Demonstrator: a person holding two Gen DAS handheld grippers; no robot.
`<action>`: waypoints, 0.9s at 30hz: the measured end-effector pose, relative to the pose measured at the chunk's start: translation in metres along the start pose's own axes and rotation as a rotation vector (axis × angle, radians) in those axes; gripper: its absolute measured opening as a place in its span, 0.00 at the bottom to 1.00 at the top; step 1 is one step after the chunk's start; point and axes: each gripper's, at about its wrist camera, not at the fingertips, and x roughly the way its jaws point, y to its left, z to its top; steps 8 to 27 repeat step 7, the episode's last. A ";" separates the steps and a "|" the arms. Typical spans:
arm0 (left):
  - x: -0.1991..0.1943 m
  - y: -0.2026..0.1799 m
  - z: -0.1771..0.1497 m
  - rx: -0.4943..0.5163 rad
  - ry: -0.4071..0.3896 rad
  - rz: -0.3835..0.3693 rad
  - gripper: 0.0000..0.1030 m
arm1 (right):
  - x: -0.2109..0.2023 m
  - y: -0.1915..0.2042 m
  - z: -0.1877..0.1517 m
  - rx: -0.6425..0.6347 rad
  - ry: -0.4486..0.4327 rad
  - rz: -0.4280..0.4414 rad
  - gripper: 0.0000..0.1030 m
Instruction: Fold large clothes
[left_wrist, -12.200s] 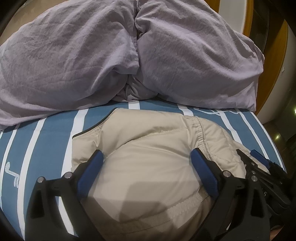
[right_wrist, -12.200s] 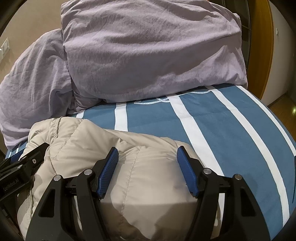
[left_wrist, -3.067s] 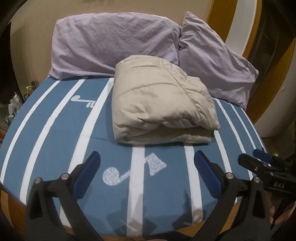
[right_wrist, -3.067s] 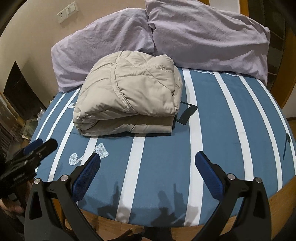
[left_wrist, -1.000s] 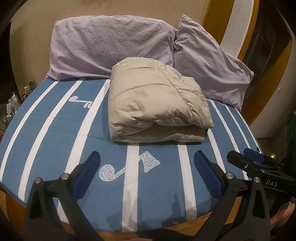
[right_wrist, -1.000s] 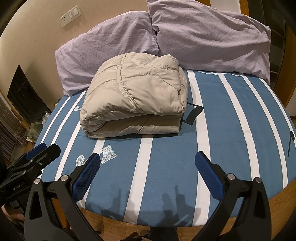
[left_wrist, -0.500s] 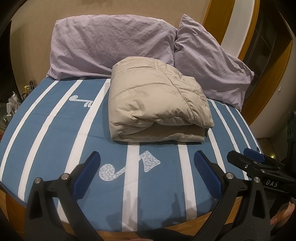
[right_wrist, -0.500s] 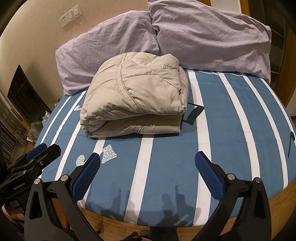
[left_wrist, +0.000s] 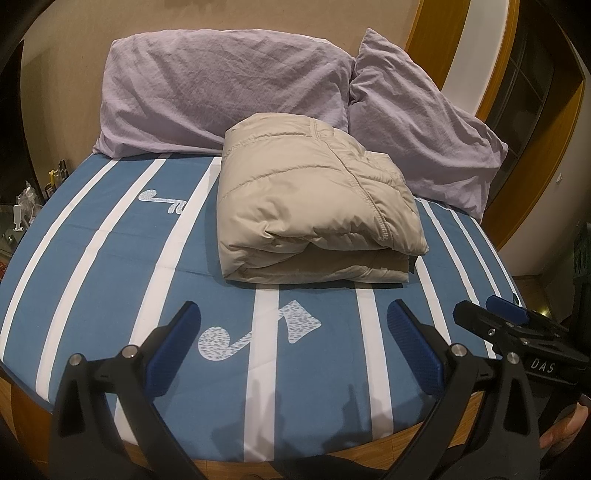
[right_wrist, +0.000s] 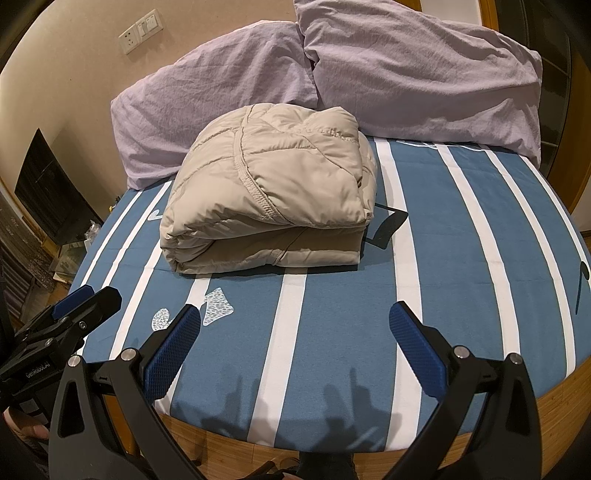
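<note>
Puffer jacket (left_wrist: 317, 199), beige and quilted, lies folded into a compact block on the blue-and-white striped bed sheet (left_wrist: 122, 258), with its far edge close to or against the two lilac pillows (left_wrist: 221, 92) at the head of the bed. The fold layers face the cameras, stacked one on another, which suggests the folding is complete and the bundle has been set back to leave the near part of the bed free. The left claw (left_wrist: 293, 347) hangs above the near edge of the bed, well apart from the jacket, with its blue pads (left_wrist: 173, 347) spread wide and nothing between them. The right claw (right_wrist: 295, 347) is in the same condition: fully spread, empty, and withdrawn to the foot of the bed. This stand-off placement is consistent with a release position after the last fold. Readable writing: "DAS" on the body of the right claw as seen from the left wrist view, and "GenRobot.AI" on the left claw body as seen from the right wrist view. A wall socket plate (right_wrist: 142, 31) carries no legible text.
</note>
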 end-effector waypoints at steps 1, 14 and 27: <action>0.000 0.000 0.000 -0.001 0.000 0.001 0.98 | 0.000 0.000 0.000 0.001 0.000 0.000 0.99; 0.002 0.003 -0.003 -0.008 0.002 0.006 0.98 | 0.000 -0.001 0.000 -0.001 0.000 0.001 0.99; 0.002 0.003 -0.003 -0.008 0.002 0.006 0.98 | 0.000 -0.001 0.000 -0.001 0.000 0.001 0.99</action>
